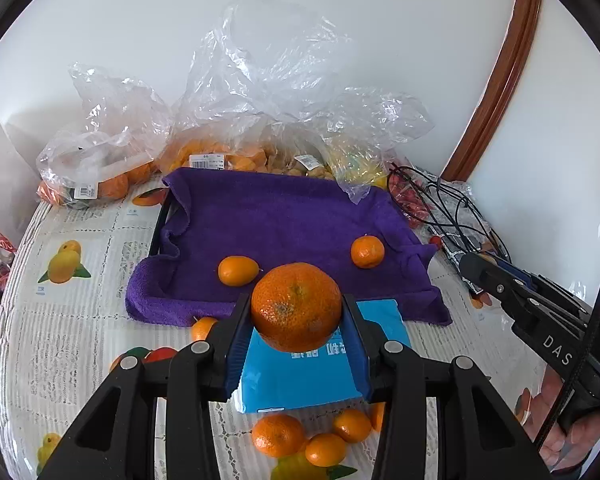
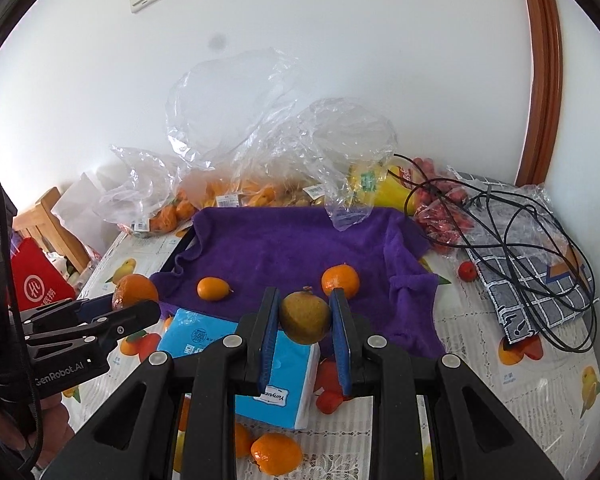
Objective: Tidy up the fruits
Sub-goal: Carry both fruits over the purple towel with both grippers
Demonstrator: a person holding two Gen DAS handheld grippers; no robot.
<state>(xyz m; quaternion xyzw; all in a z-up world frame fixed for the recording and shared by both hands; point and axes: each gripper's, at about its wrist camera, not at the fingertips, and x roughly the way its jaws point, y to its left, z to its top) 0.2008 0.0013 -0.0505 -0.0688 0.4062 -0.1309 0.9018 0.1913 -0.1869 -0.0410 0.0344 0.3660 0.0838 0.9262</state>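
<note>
The left gripper [image 1: 296, 316] is clamped on a large orange [image 1: 296, 306], which sits squarely between its blue pads [image 1: 236, 344] and hangs above a blue tissue pack [image 1: 300, 376]. The right gripper [image 2: 305, 316] is clamped on a small brownish-green fruit [image 2: 305, 319], pinched between its pads just in front of the purple towel [image 2: 284, 248]. From the right wrist view the left gripper shows at the left edge with its orange raised beside the towel's near corner.

The table [image 1: 60, 320] wears a cloth printed with fruit pictures and text; a white wall rises behind it, and a curved brown wooden frame [image 1: 496, 80] stands at the right.

At the far left a clear plastic bag [image 1: 96, 160] holds oranges. In the middle the purple towel lies draped over a dark tray [image 1: 160, 220], and on it rest an oval kumquat [image 1: 238, 271] towards the left and a small mandarin [image 1: 367, 251] towards the right, well apart. Behind the towel, crumpled clear bags [image 1: 260, 80] hold more orange and yellowish fruit with price labels. At the right lie a packet of red fruit [image 2: 440, 216], tangled black cables [image 2: 540, 240] and a checked cloth [image 2: 532, 292]. Loose mandarins [image 1: 320, 436] cluster on the table in front of the tissue pack.
</note>
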